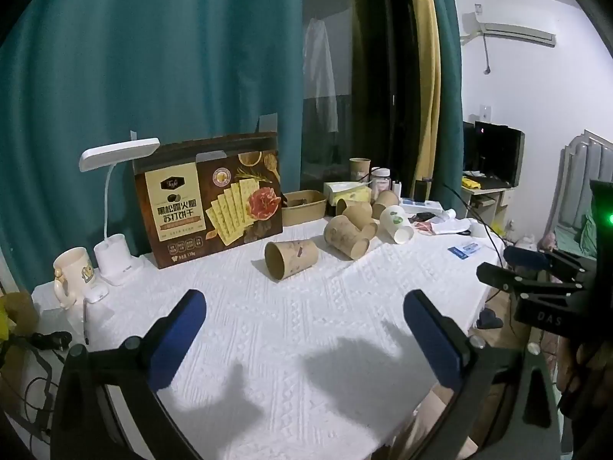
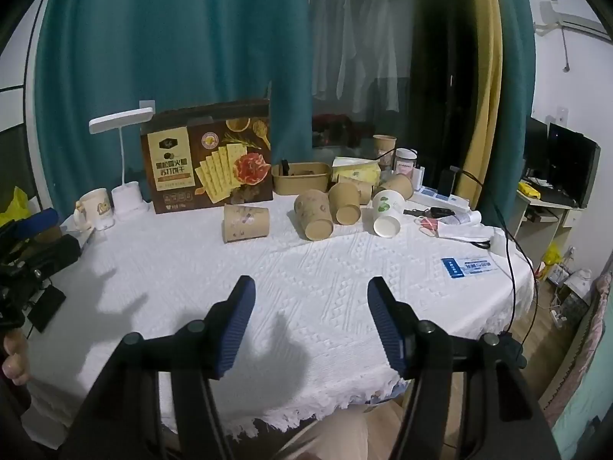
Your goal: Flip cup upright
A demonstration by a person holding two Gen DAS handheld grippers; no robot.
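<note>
Several brown paper cups lie on their sides on the white tablecloth. One brown cup lies apart from the others, nearest to me, with its mouth towards the left. Behind it to the right is a cluster of brown cups and a white cup with green print, all tipped over. My left gripper hovers open and wide over bare cloth, short of the lone cup. My right gripper is open too, with a narrower gap and nothing between its blue pads.
A cracker box, a white desk lamp and a mug stand at the back left. A brown tray, a tissue box, a jar and an upright cup line the back. A blue card and cables lie right.
</note>
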